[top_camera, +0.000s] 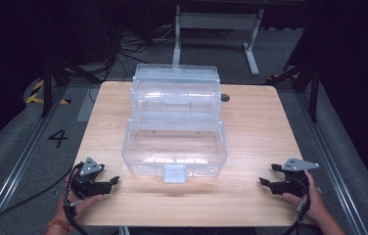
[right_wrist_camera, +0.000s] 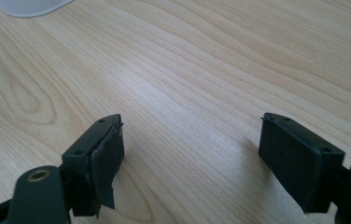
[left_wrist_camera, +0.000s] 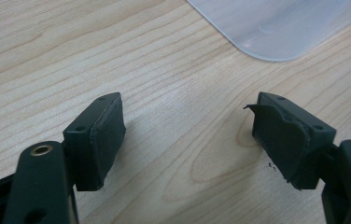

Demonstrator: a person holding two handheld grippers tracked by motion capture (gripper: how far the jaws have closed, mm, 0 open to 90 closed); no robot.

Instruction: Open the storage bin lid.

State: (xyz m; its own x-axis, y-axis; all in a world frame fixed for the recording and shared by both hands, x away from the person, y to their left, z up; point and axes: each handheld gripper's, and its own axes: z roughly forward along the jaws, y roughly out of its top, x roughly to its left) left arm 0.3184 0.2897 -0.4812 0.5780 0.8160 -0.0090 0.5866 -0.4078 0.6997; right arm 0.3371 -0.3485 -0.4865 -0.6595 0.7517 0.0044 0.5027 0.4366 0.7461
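high view: both grippers resting apart beside a clear box

high view is showing a clear plastic box (top_camera: 174,147) sitting in the middle of a wooden table (top_camera: 260,127), its lid (top_camera: 176,88) standing raised behind it and a small latch tab (top_camera: 174,174) hanging at the middle of its front wall. the left gripper (top_camera: 115,180) is lying at the near left corner of the table, held by the person's left hand (top_camera: 77,201), its tips pointing towards the box and stopping near the box's front left corner without touching it. the right gripper (top_camera: 267,175) is sitting at the near right edge in the right hand (top_camera: 307,198), well apart from the box, tips pointing inward.

left gripper view is looking along the left gripper (left_wrist_camera: 190,126): its jaws are standing wide apart with bare wood between them, gripping nothing, and a rounded corner of the clear plastic box (left_wrist_camera: 276,28) is lying ahead, apart from the pads. the rubber pad on the right jaw is looking torn at its edge.

right gripper view is showing the right gripper (right_wrist_camera: 192,140) likewise spread open over bare table, holding nothing, with a sliver of the box (right_wrist_camera: 29,5) at the top left edge, far from the jaws.
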